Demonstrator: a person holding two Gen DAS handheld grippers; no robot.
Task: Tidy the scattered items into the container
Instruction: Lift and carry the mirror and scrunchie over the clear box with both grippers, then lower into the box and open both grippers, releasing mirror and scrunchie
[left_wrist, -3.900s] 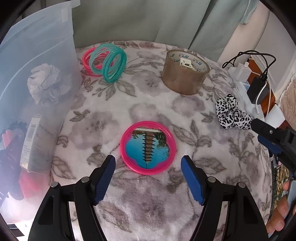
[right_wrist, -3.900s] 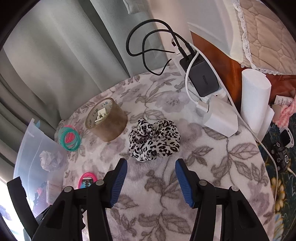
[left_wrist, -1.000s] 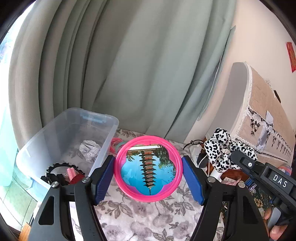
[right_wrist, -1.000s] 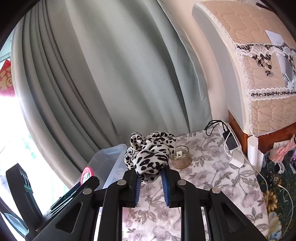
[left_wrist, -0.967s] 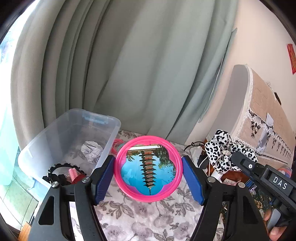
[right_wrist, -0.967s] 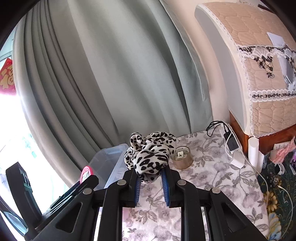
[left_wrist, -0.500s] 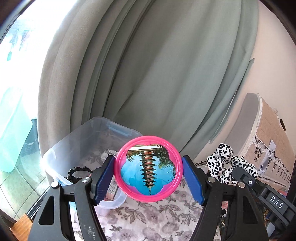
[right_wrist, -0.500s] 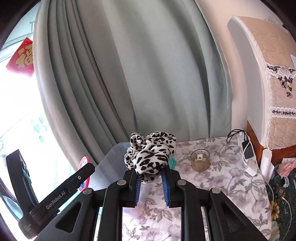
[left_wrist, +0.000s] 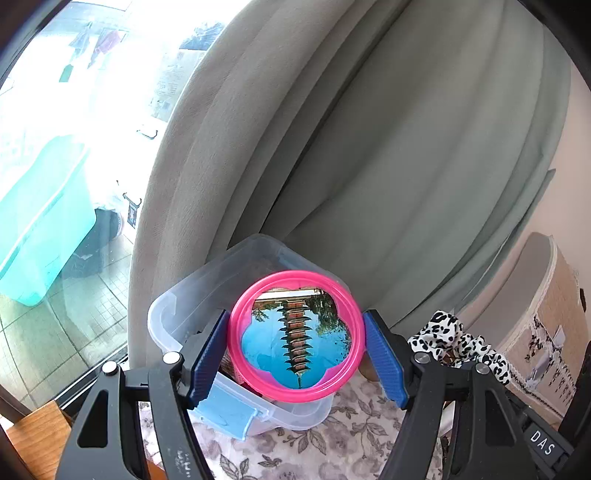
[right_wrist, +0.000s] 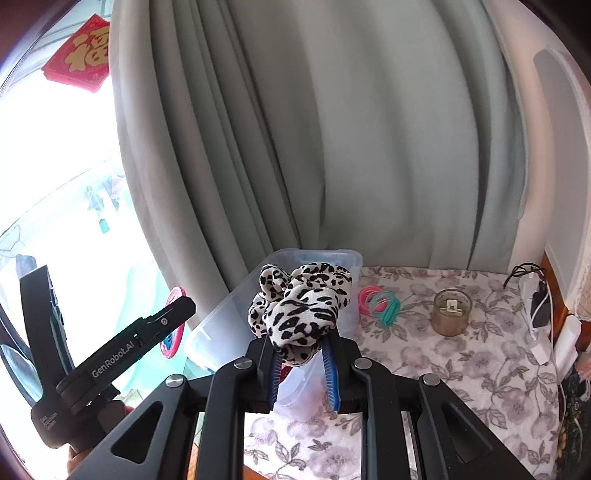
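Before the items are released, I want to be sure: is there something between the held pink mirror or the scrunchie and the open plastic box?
Nothing visible does. The pink mirror in the left tongs and the leopard scrunchie in the right tongs are both held near the clear box, which has no lid on.

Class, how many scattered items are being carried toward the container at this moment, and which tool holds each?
2. The pink mirror is in the left tool; the leopard scrunchie is in the right tool.

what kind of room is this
Probably a bedroom or living room at home: floor-length curtains beside a big window, a floral cloth on the table, and a red paper charm on the glass.
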